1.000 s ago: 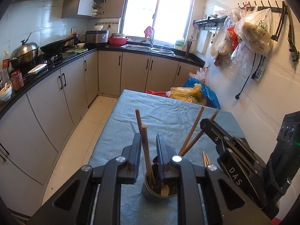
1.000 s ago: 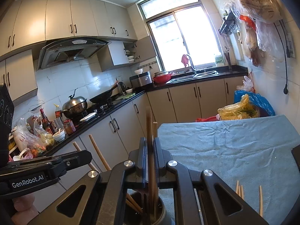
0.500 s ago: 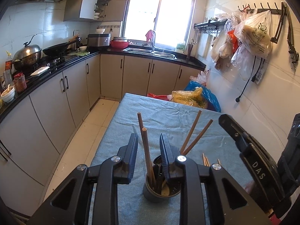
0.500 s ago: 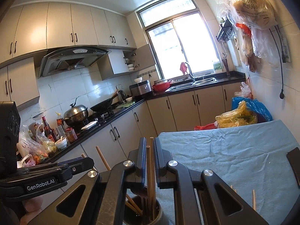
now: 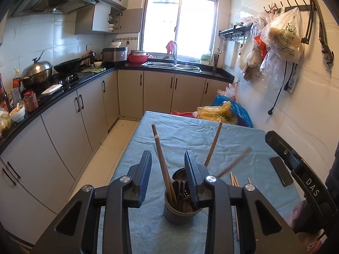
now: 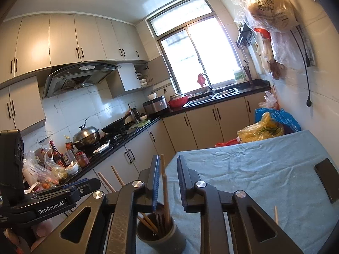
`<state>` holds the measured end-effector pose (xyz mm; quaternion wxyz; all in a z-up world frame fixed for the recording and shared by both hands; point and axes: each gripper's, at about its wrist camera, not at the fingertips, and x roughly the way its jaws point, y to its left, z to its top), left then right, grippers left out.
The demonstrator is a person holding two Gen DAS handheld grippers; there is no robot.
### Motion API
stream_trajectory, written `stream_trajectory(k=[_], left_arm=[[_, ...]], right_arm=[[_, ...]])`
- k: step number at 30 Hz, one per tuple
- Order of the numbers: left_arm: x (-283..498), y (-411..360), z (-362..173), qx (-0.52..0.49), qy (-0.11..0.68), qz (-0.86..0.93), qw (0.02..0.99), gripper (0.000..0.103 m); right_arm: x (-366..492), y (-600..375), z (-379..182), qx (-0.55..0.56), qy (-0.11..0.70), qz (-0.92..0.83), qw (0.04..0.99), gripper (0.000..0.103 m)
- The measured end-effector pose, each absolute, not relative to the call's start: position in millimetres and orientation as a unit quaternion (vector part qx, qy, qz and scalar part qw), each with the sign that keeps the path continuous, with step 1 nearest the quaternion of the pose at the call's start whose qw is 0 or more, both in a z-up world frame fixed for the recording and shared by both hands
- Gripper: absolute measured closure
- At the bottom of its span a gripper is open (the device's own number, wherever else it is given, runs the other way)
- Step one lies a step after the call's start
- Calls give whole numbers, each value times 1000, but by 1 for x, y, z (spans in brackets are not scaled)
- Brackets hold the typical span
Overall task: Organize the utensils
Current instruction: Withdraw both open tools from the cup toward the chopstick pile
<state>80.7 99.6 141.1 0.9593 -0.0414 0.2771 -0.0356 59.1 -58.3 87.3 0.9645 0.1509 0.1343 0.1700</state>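
Observation:
A dark grey utensil cup (image 5: 180, 210) stands on the blue-clothed table (image 5: 190, 135) and holds several wooden chopsticks (image 5: 163, 165) and dark utensils. One chopstick (image 5: 233, 163) is blurred, tipping to the right of the cup. My left gripper (image 5: 168, 170) is open and empty just above the cup. My right gripper (image 6: 168, 180) is open above the same cup (image 6: 161, 236), with an upright chopstick (image 6: 164, 190) standing free between its jaws. Loose chopsticks (image 5: 234, 180) lie on the cloth right of the cup.
A black flat object (image 5: 280, 170) lies on the cloth at right. Plastic bags (image 5: 220, 114) sit beyond the table's far edge. Kitchen cabinets and a cluttered counter (image 5: 53, 91) run along the left; a tiled wall with hanging bags (image 5: 281, 36) is on the right.
Both grippers have opened and drawn back upward from the cup. The right gripper let go of the chopsticks, which now stand in the cup; one chopstick is tipping rightward.

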Motion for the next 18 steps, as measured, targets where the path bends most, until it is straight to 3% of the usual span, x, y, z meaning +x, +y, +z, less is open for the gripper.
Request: stream_trajectory(k=[7, 18], left_arm=[[63, 83, 136, -19, 269, -23, 963, 65], [44, 59, 133, 22, 256, -14, 966, 63]], right_arm=[[43, -74, 76, 156, 148, 165, 963, 80], [25, -110, 65, 178, 157, 140, 961, 80]])
